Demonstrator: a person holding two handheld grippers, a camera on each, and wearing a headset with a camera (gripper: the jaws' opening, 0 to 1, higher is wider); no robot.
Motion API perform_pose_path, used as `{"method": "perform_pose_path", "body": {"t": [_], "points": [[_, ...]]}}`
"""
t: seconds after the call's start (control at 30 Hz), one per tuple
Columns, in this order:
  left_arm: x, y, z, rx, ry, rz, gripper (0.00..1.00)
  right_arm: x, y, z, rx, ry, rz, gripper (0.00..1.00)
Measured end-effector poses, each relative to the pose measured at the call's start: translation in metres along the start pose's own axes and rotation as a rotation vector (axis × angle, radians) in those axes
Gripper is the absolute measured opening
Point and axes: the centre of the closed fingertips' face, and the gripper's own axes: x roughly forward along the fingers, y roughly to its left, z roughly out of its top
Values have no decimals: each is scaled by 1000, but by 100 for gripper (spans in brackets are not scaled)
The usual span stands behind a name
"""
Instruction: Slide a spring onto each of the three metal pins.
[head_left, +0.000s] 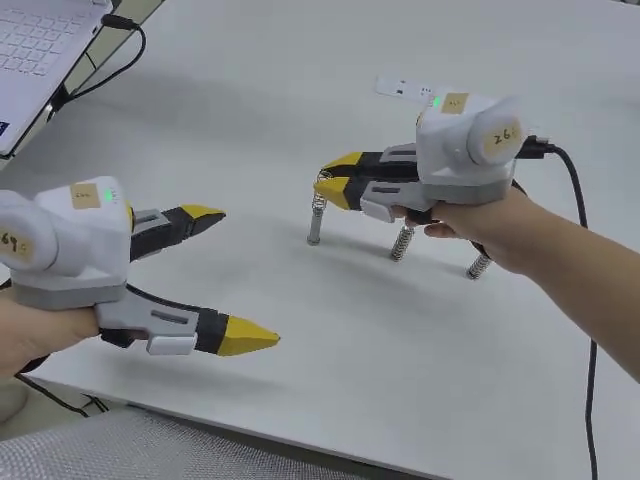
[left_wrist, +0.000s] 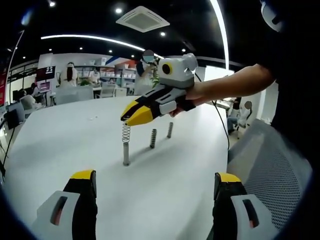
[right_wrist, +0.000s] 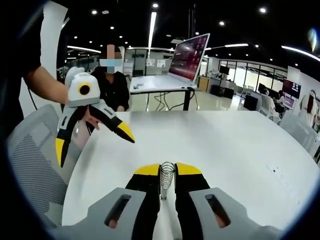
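Three metal pins stand in a row on the white table (head_left: 250, 110). Springs sit around the middle pin (head_left: 402, 242) and the right pin (head_left: 478, 266). On the upper part of the left pin (head_left: 315, 228) sits a spring (head_left: 320, 203), and my right gripper (head_left: 330, 186) is shut on it; the coil (right_wrist: 167, 177) shows between its yellow tips. In the left gripper view the same spring (left_wrist: 126, 132) sits high on its pin (left_wrist: 126, 155) under the right gripper (left_wrist: 134, 115). My left gripper (head_left: 238, 278) hangs open and holds nothing, left of the pins.
A laptop (head_left: 40, 45) with a black cable (head_left: 120, 60) lies at the back left. A white strip (head_left: 400, 88) rests behind the pins. The table's front edge runs close below my left gripper, with a mesh chair (head_left: 150, 450) beyond it.
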Motion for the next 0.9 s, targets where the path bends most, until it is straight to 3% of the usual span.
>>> {"method": "perform_pose_path", "body": {"t": [0.53,0.9], "points": [[0,1,-1,-1,1,0,94,5,2,-10,16,24,7,7],[-1,1,-2,-4,2,2,94,11,3,-23,14,68,7,7]]}}
